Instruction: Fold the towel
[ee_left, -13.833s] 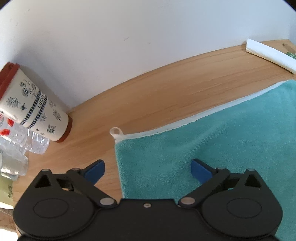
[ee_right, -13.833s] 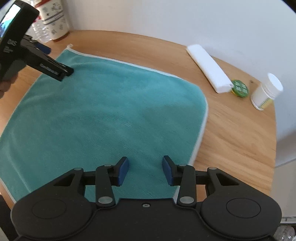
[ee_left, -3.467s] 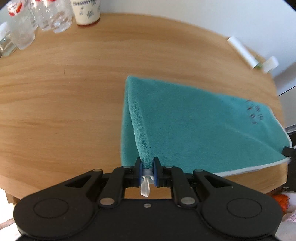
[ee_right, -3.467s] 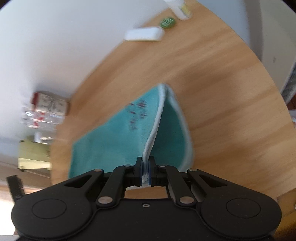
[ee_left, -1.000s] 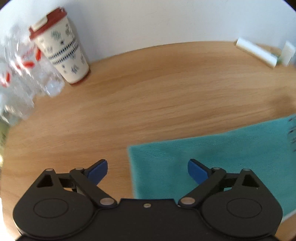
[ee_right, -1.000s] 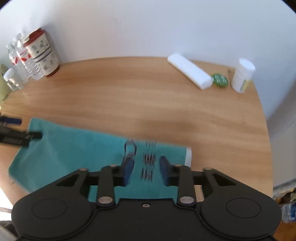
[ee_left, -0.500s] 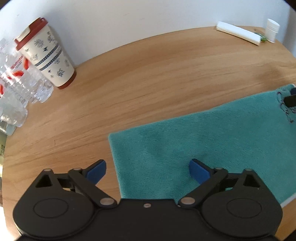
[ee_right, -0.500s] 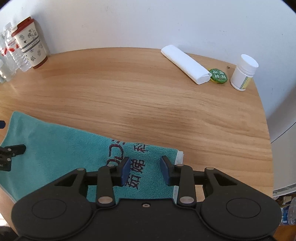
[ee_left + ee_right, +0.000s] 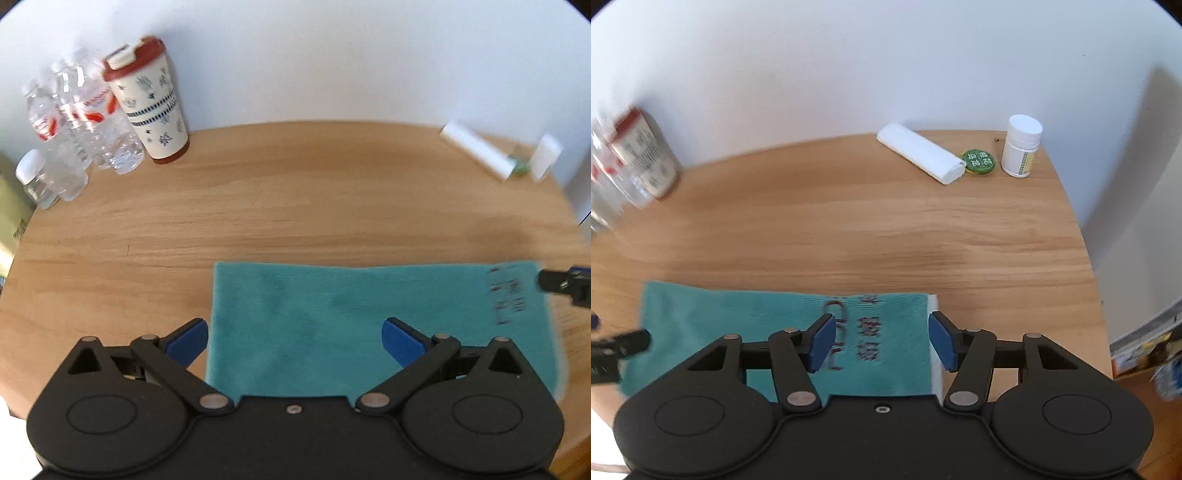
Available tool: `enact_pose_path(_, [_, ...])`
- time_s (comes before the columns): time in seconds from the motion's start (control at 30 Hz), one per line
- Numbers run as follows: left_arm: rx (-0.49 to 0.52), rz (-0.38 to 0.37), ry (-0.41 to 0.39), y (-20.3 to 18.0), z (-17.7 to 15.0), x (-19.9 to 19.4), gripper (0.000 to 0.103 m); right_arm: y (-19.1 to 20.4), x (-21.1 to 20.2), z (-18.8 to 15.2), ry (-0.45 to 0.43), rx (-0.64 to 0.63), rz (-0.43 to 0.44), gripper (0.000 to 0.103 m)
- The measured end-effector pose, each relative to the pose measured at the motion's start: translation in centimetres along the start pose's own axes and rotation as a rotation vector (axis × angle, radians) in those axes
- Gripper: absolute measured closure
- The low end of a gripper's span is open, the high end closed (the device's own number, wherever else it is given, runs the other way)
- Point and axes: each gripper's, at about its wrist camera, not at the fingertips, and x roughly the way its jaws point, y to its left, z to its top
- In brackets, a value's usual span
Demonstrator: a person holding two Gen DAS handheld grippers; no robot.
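Observation:
A teal towel [image 9: 332,314] lies flat on the round wooden table [image 9: 295,192], folded into a long band near the front edge. Dark printed characters mark its right end [image 9: 868,332], beside a white hem. My left gripper [image 9: 295,336] hovers open over the towel's left part, with nothing between its blue pads. Over the right end my right gripper [image 9: 881,339] is open too, its fingers straddling the printed characters. Each gripper shows at the edge of the other's view: the right gripper [image 9: 565,284] and the left gripper [image 9: 617,347].
At the back left stand a patterned cup with a red lid [image 9: 147,107] and several clear water bottles [image 9: 74,140]. At the back right lie a white roll [image 9: 921,151], a green round tin [image 9: 979,161] and a white pill bottle [image 9: 1021,146]. A white wall rises behind the table.
Both grippers have drawn back and risen a little from the flat towel. The right gripper's jaws have spread wider. The towel has not shifted.

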Motion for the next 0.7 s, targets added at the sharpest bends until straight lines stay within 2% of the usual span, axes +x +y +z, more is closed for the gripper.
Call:
enact_pose_path(0.13, [0.006,-0.025,-0.023,-0.5,-0.1,-4.3,0.0,0.5,-3.4,-0.2,0.001,0.023,0.011,0.035])
enact_pose_path(0.37, [0.059,-0.112,0.017,1.1,-0.3,-9.1,0.0,3.9,-8.8,-1.5,-0.024,0.029,-0.04,0.035])
enact_pose_path(0.47, [0.107,-0.099,0.028,1.9,-0.9,-10.6,0.0,6.0,-10.7,-2.5,-0.032,0.06,-0.067,0.035])
enact_pose_path(0.57, [0.151,-0.106,-0.001,2.9,-2.0,-12.4,0.0,8.1,-11.8,-3.5,-0.04,0.064,-0.069,0.035])
enact_pose_path(0.7, [0.161,-0.123,0.008,4.5,-2.7,-13.3,0.0,10.3,-12.9,-4.6,-0.054,0.034,-0.102,0.035])
